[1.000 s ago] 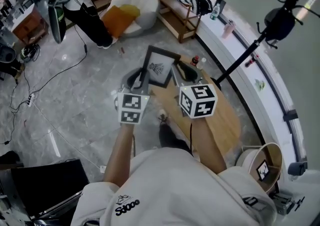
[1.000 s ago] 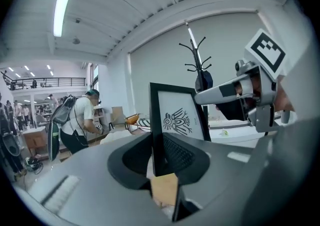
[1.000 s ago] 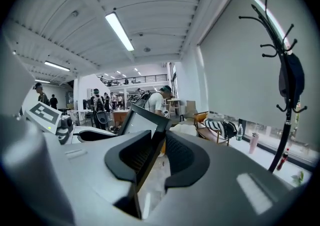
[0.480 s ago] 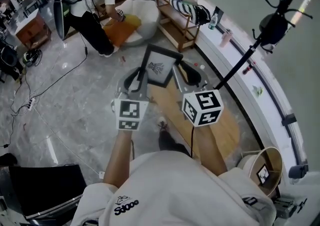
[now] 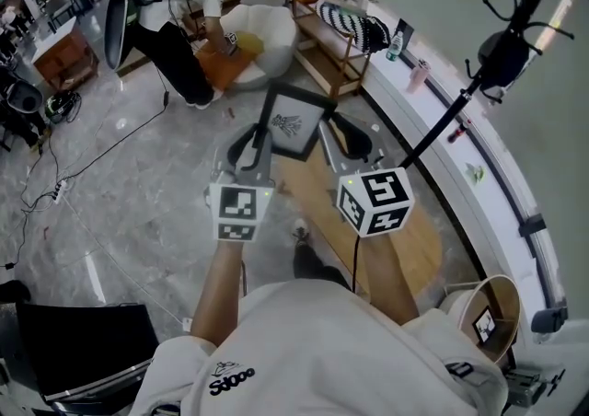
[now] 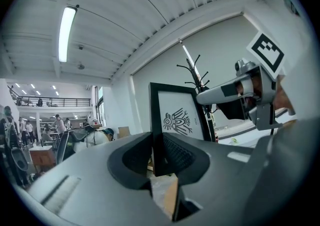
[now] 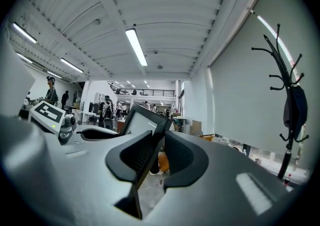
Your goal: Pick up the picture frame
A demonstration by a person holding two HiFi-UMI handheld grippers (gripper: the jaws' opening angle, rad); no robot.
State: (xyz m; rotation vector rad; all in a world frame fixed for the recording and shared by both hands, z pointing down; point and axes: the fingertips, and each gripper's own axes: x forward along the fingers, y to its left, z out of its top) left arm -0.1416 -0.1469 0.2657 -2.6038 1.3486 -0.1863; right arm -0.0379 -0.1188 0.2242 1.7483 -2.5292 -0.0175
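- At the bottom of the head view, nearest the camera: the person's torso and two forearms, reaching forward and side by side.
- Left gripper [image 5: 254,145]: points level. Its jaws are part-way apart and clamped on the left edge of the frame [image 5: 293,124], low on that edge. Its own view shows the black moulding seated between the ribbed pads.
- Right gripper [image 5: 337,140]: points level, abreast of the left one. Its jaws have just been closing, with the frame's right edge between them. In its own view the pads pinch that edge, which slants across the gap.
- Frame, location: in the air between the two grippers and just ahead of both, clear of the table [image 5: 419,221] below.
- Frame, attitude: black border and pale mount with a dark bird-like print. It stands upright, taller than wide, with its long axis running up and down. The printed face is towards the person and the top leans slightly away.
- Governing relation: one side edge is in each gripper and neither hand is the nearer. By judgement, any further lift calls for both hands to travel together at a fixed spacing, or the frame will twist or slip.
- Table: oval and wooden, directly under the hands.
- Floor [image 5: 138,184]: grey and glossy, with cables trailing across it.
- Coat stand [image 5: 502,41]: black, to the right.
- Bench [image 5: 322,32]: wooden, beyond the frame.
- Farthest: a second person [image 5: 179,18] bent over a white cushion.
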